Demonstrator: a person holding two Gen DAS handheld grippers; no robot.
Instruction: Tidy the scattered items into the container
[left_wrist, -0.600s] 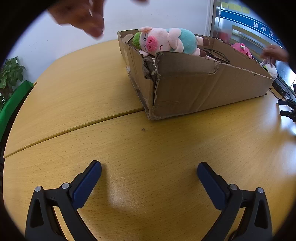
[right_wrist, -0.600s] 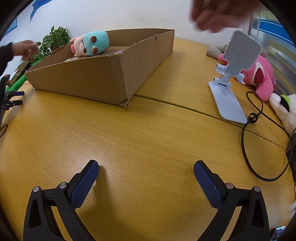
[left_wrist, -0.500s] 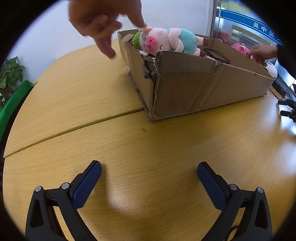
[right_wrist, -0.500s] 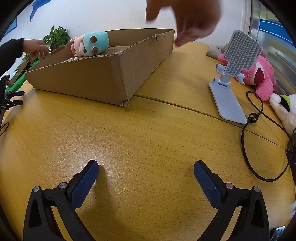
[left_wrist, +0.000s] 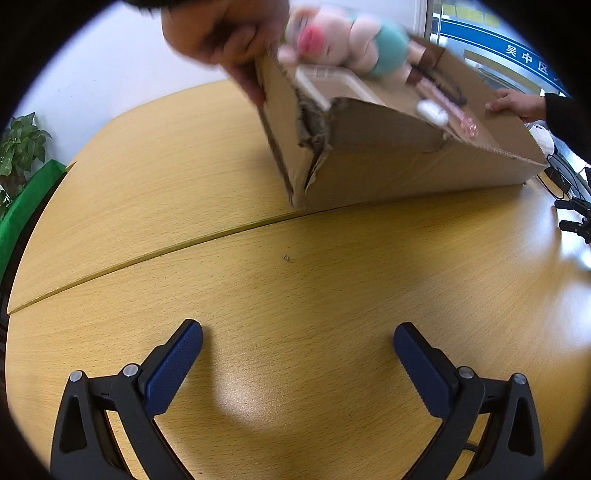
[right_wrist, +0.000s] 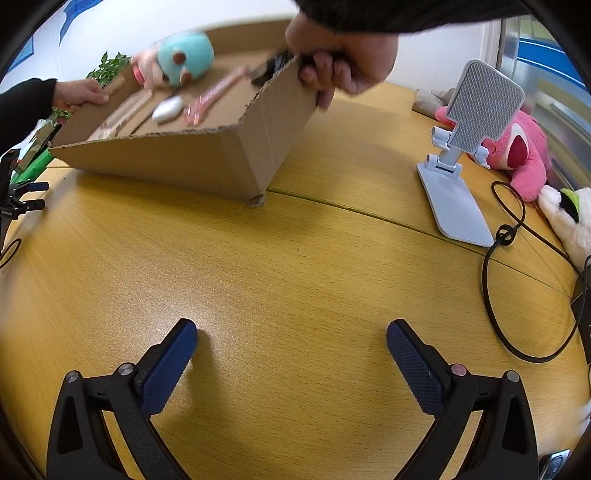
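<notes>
The left gripper (left_wrist: 297, 341) stood with its jaws spread wide and nothing between them, above a bare part of the wooden tabletop (left_wrist: 332, 295). The right gripper (right_wrist: 291, 339) was spread equally wide and likewise empty, over the same tabletop.

The cardboard box (left_wrist: 406, 162) was tilted: its near lower edge rested on the tabletop at the seam, and its far side was raised. One hand (left_wrist: 225, 40) gripped the raised corner at the torn end of the box; a second hand (left_wrist: 513, 105) held the far rim at the other end. In the right wrist view the same two hands appeared, one (right_wrist: 343, 62) on the upper corner and one (right_wrist: 79, 94) on the far rim.

Inside the box lay a plush pig (left_wrist: 343, 40) in a teal garment, blurred, against the raised side. Below it lay a small white object (right_wrist: 168, 109), a pink strip-like item (right_wrist: 214, 94) and a flat pale package (left_wrist: 332, 85); further detail was too blurred to determine.

Outside the box, on the tabletop, stood a white phone stand (right_wrist: 458, 155), a pink plush toy (right_wrist: 517, 155) behind it, a white plush toy (right_wrist: 565, 218) and a black cable (right_wrist: 517, 277).
</notes>
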